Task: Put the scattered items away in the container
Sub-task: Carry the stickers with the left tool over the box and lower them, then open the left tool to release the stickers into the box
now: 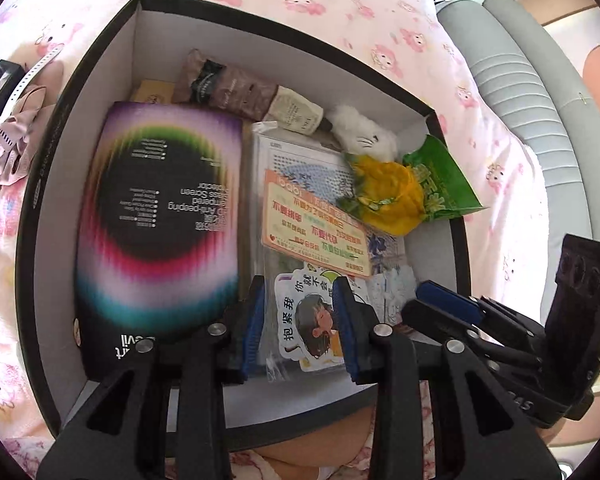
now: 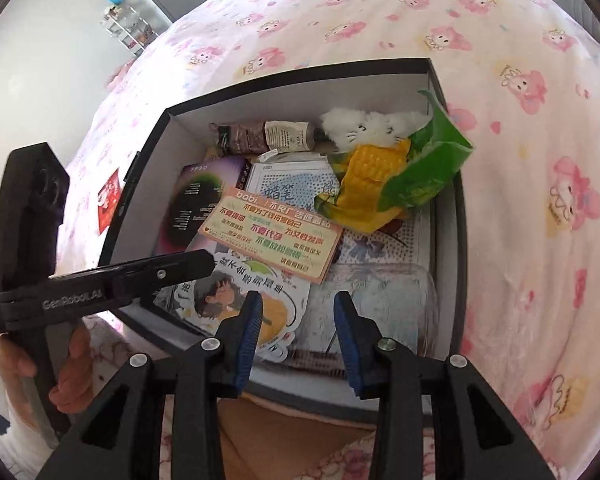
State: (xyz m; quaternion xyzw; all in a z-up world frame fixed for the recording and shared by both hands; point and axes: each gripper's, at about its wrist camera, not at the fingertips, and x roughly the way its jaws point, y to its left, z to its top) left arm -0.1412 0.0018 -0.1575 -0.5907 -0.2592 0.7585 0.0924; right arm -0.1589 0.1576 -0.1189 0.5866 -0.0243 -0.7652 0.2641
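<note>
Released and empty at both the left tool (image 1: 300,284) and the right tool (image 2: 298,298), held side by side above the near end of the box (image 1: 40,200), with only a sticker (image 1: 312,320) lying flat beneath. Left outside on the bed (image 1: 340,0), just beyond the box's left wall: a pink bow (image 1: 14,140) and a red card (image 2: 110,200), the bow's long axis roughly along that wall. Judged nearer the left tool; reach leftward over the wall with that one.

Both wrist views close above, facing down — sharing the box (image 1: 100,64) interior
</note>
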